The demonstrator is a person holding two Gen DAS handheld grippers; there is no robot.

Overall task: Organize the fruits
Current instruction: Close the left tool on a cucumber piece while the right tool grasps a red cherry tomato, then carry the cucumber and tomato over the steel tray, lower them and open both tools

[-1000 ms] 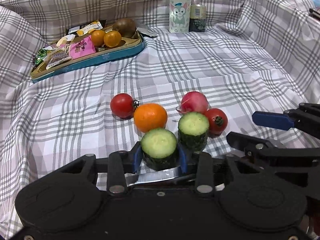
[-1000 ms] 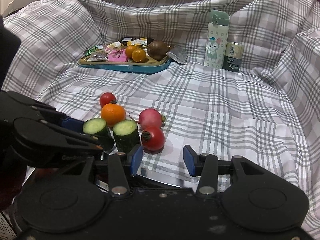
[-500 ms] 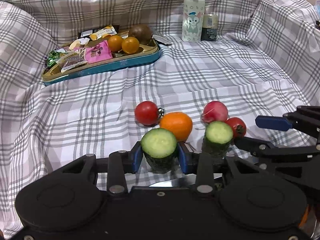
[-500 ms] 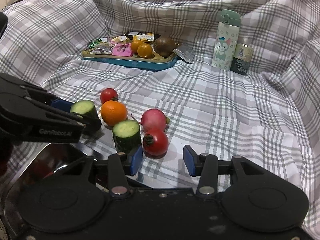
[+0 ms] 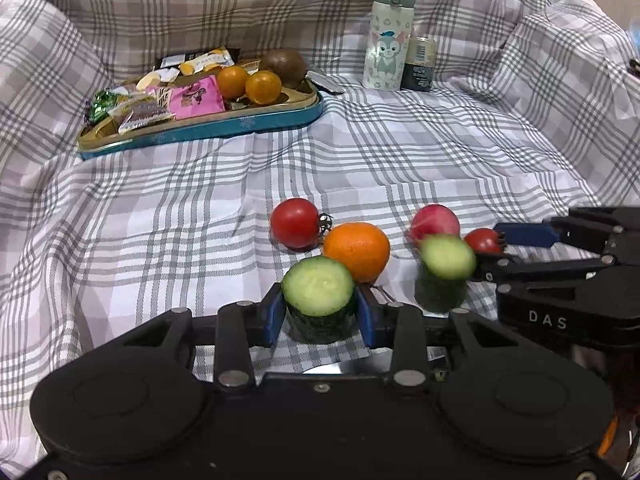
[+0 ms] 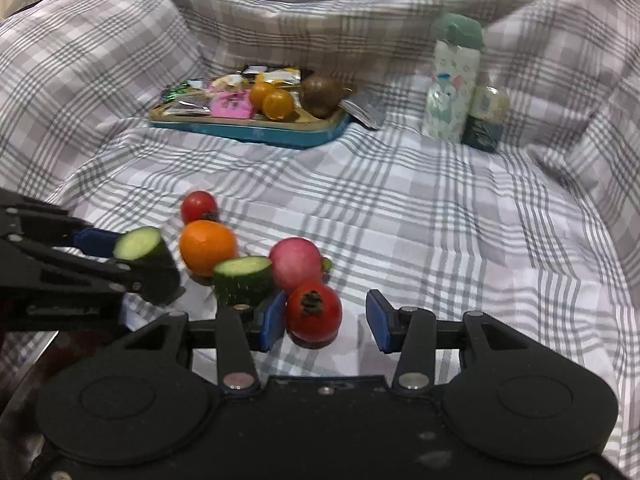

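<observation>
My left gripper (image 5: 319,312) is shut on a cut cucumber piece (image 5: 318,286), held just above the checked cloth; the right wrist view shows that piece (image 6: 138,243) at the far left. A second cucumber piece (image 5: 444,268), blurred, stands by an orange (image 5: 356,250), a red tomato (image 5: 295,222) and a pink radish (image 5: 435,221). My right gripper (image 6: 326,320) is open around a small red tomato (image 6: 314,312). The tomato sits close to the left pad (image 6: 274,320), and the right pad is apart from it.
A blue tray (image 5: 256,122) at the back left holds snack packets, two small oranges (image 5: 248,84) and a brown fruit (image 5: 284,66). A cartoon-print bottle (image 5: 386,36) and a small dark can (image 5: 418,66) stand at the back right. The cloth rises in folds on all sides.
My left gripper carried its cucumber piece left, away from the fruit cluster. The right gripper moved forward and down, and the small tomato now lies between its fingers.
</observation>
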